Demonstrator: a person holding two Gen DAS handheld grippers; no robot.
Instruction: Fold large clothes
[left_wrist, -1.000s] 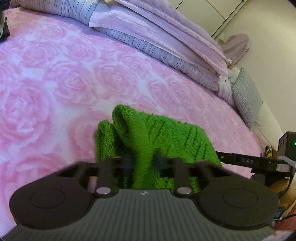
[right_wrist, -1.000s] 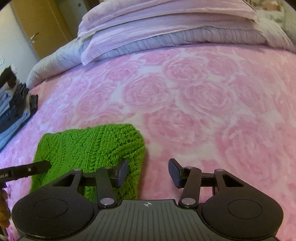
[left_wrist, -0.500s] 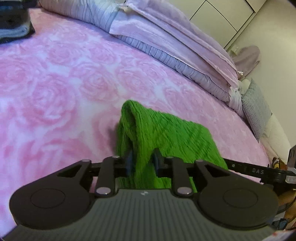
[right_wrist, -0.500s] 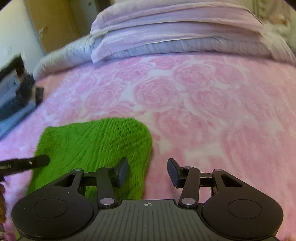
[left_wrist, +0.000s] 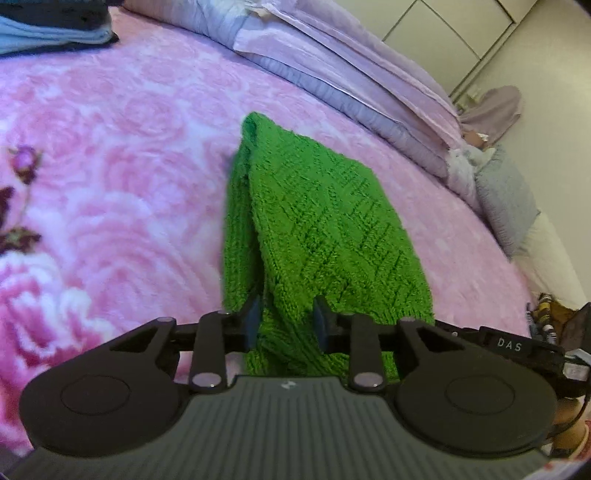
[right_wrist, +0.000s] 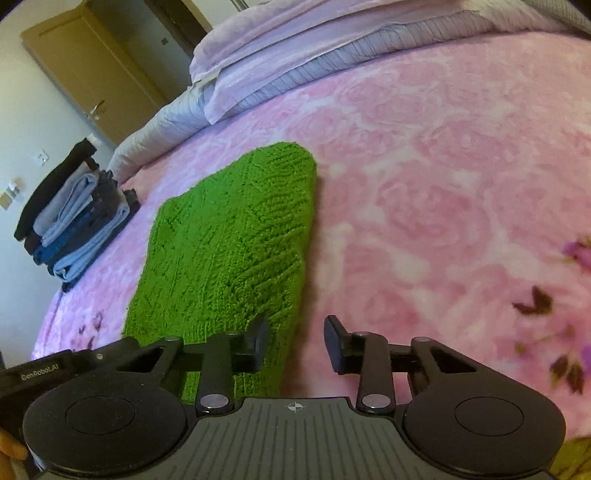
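Gripping a fold of the green knit sweater, the left gripper has fabric bunched between its pads; its jaws stand narrow and are not moving. Sweater lies folded on the pink rose-print blanket, mid-bed, running from the near edge toward the far pillows. Right gripper: jaws closing, nothing between them; its left finger overlaps the sweater's right edge, contact unclear. Stack of folded clothes sits far left on the bed.
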